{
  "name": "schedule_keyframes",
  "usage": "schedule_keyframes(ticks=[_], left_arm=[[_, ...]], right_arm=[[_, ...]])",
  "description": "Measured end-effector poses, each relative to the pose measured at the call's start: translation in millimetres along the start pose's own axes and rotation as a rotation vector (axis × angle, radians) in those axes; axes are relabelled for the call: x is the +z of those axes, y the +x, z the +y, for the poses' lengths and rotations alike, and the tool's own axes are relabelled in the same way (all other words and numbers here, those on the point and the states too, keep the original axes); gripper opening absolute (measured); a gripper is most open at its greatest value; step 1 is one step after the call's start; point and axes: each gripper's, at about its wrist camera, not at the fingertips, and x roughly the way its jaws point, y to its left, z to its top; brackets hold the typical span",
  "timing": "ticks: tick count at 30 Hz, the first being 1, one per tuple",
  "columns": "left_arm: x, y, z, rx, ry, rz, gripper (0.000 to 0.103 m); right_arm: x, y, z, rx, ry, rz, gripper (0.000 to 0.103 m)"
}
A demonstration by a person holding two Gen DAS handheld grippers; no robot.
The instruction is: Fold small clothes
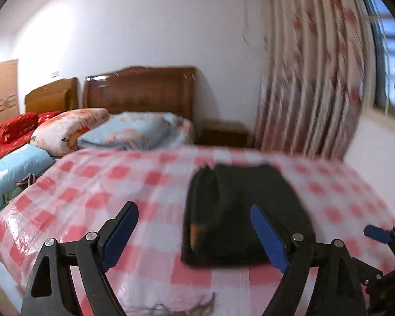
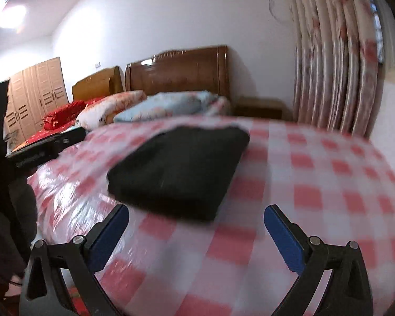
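A black garment (image 1: 239,216) lies folded in a flat rectangle on the pink-and-white checked cover (image 1: 118,184). It also shows in the right wrist view (image 2: 181,171). My left gripper (image 1: 194,210) is open and empty, above the cover; its right finger stands in front of the garment's near edge. My right gripper (image 2: 196,216) is open and empty, held just short of the garment's near edge. One blue pad of the right gripper shows at the right edge of the left wrist view (image 1: 376,233).
The checked cover (image 2: 316,184) spans a raised surface. Behind it is a bed with pillows (image 1: 73,126), folded quilts (image 1: 129,131) and a wooden headboard (image 1: 142,89). A flowered curtain (image 1: 310,79) hangs at the right. A wardrobe (image 2: 36,97) stands far left.
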Motion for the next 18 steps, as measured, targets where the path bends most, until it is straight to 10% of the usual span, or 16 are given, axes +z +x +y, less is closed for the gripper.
schedule_keyframes(ticks=[18], left_arm=[[-33.5,-41.8,-47.1,-0.117,0.105,0.02,0.085]], right_arm=[[-7.8,-30.0,17.0,-0.137,-0.016,-0.02,0.103]])
